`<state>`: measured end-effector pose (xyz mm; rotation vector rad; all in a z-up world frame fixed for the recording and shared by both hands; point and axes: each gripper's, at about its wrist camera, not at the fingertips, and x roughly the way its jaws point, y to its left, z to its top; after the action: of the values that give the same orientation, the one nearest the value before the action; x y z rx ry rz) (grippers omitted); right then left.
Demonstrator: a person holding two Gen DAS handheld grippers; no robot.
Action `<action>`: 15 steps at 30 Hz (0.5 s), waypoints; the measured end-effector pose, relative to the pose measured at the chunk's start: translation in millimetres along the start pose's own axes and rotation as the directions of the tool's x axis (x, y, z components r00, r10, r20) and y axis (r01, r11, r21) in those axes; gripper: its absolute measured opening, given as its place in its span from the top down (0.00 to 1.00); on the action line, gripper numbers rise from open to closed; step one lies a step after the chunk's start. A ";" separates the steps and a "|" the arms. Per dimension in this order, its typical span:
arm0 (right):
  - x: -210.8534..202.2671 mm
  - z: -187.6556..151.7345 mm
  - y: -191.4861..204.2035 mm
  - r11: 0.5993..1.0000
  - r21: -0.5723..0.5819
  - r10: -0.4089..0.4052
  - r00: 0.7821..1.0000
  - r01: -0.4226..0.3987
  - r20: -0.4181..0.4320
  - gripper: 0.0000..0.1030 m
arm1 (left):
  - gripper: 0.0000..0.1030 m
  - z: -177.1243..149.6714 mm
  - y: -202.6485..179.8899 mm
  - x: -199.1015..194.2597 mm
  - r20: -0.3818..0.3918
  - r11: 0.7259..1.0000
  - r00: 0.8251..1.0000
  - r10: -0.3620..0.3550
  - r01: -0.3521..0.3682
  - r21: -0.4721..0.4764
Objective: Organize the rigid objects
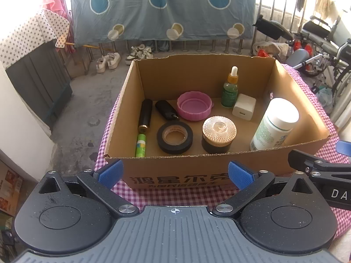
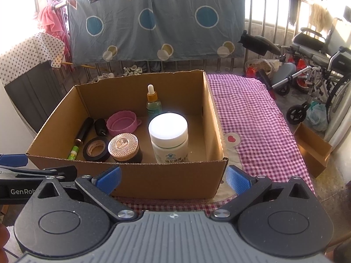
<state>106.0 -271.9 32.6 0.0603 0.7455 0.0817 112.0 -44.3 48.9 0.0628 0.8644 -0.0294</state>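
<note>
An open cardboard box [image 1: 197, 171] [image 2: 153, 179] stands on a pink checked cloth. Inside lie a black tape roll [image 1: 174, 138] [image 2: 96, 149], a jar with a patterned copper lid [image 1: 219, 133] [image 2: 124, 146], a pink lid [image 1: 194, 105] [image 2: 122, 123], a white pill bottle [image 1: 275, 123] [image 2: 169, 135], a green dropper bottle [image 1: 230, 88] [image 2: 153, 103], a white charger [image 1: 244, 107], a black tube [image 1: 145, 115] [image 2: 83, 131], a black fob [image 1: 165, 108] [image 2: 101, 127] and a green stick [image 1: 140, 145] [image 2: 74, 152]. My left gripper [image 1: 174, 174] and right gripper [image 2: 173, 178] stand open and empty just before the box's near wall.
The checked cloth [image 2: 252, 120] stretches to the right of the box. A wheelchair [image 2: 313, 70] and a small cardboard piece [image 2: 313, 149] stand at the right. A blue sheet [image 1: 162, 8] hangs on the railing behind, with shoes [image 1: 108, 61] on the floor.
</note>
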 end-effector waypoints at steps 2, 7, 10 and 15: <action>0.3 0.6 0.4 1.000 -0.004 -0.002 1.000 0.002 0.001 0.00 | 0.01 -0.3 0.2 0.2 -0.003 1.000 1.000 -0.004 0.004 -0.002; 1.0 1.8 1.3 1.000 -0.007 -0.002 1.000 0.002 -0.003 0.00 | 0.01 0.6 0.1 0.7 -0.008 1.000 1.000 -0.005 0.005 -0.006; 0.7 2.9 1.1 1.000 -0.007 0.000 1.000 0.000 0.000 0.00 | 0.01 0.9 -0.3 -0.1 -0.004 1.000 1.000 -0.004 0.003 -0.007; 0.4 2.1 1.4 1.000 -0.005 0.001 1.000 -0.001 0.003 0.00 | 0.01 1.1 -0.1 -0.4 -0.002 1.000 1.000 -0.002 0.002 -0.007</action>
<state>107.7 -270.5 34.0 0.0556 0.7427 0.0844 112.5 -44.6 50.0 0.0552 0.8666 -0.0283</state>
